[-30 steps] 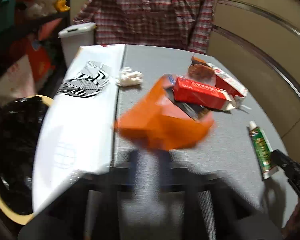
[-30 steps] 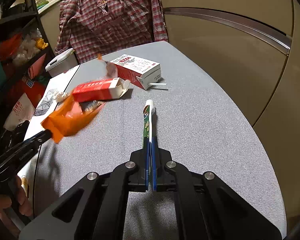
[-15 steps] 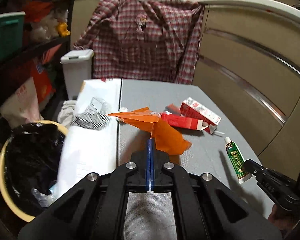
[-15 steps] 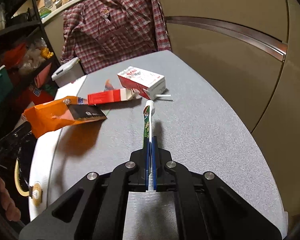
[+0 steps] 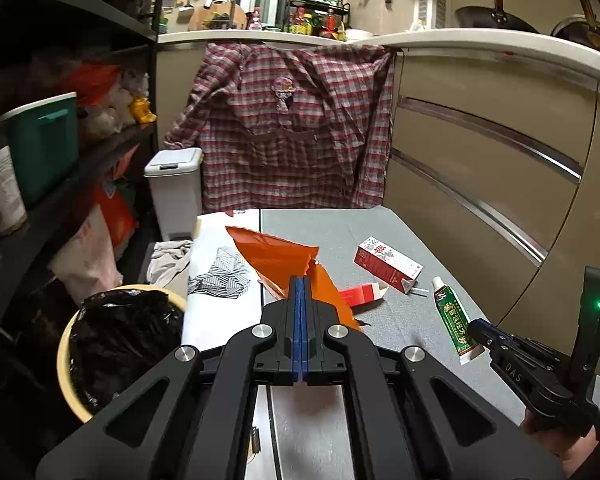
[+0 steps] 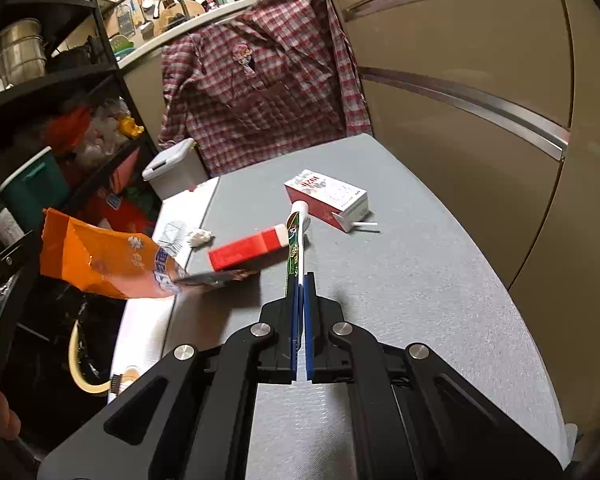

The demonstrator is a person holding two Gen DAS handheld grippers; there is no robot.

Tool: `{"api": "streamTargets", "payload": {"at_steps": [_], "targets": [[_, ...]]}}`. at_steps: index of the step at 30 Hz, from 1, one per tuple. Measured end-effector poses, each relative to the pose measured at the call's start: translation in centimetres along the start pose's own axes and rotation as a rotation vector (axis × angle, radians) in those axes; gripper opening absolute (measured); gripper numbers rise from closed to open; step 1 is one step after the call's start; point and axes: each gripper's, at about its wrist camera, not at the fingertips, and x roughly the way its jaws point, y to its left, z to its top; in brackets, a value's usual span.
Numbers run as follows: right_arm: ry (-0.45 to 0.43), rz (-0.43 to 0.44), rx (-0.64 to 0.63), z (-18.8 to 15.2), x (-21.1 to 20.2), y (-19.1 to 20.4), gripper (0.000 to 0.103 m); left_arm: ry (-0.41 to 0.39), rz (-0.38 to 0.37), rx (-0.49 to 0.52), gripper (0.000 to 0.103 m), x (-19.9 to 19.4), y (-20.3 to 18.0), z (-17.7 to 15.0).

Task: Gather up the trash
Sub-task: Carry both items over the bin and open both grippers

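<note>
The grey surface (image 5: pixel 340 232) fills the middle of both views. A yellow bin with a black bag (image 5: pixel 116 344) sits off its edge, at about eight o'clock in the left view. I cannot tell if any trash is in it yet.

The left gripper (image 5: pixel 301 284) has its fingers pinched tight on a big orange bag (image 5: pixel 276 256). The bag is up off the surface.

A white and red carton (image 6: pixel 328 196) lies on the surface at one o'clock in the right view. A red box (image 6: pixel 248 252) lies near it, at about eleven o'clock from the right fingers. Both wait to be picked up.

The right gripper (image 6: pixel 302 284) has its fingers shut on the flat end of a green tube (image 6: pixel 296 240). The tube points away toward twelve o'clock and looks lifted off the surface.

A small white crumpled wad (image 6: pixel 199 236) sits at ten o'clock.

So two bits of trash are in hand. I think they go in the bin next. Three bits are left.
</note>
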Motion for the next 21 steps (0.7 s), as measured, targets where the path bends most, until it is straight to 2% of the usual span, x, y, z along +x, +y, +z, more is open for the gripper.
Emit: {"api": "streamTargets", "payload": {"at_steps": [5,11,21], "targets": [[-0.023,0.022,-0.018,0.3,-1.8,1.1,0.003,-0.012,-0.006,-0.052,0.000,-1.9,1.1,0.6],[-0.055,0.061,-0.037,1.0,-3.8,2.7,0.003,-0.050,0.005,-0.056,0.000,-4.0,1.2,1.5],[-0.060,0.133,-0.101,1.2,-4.9,7.1,0.003,-0.114,0.053,-0.090,0.000,-7.5,4.2,2.6]]}}
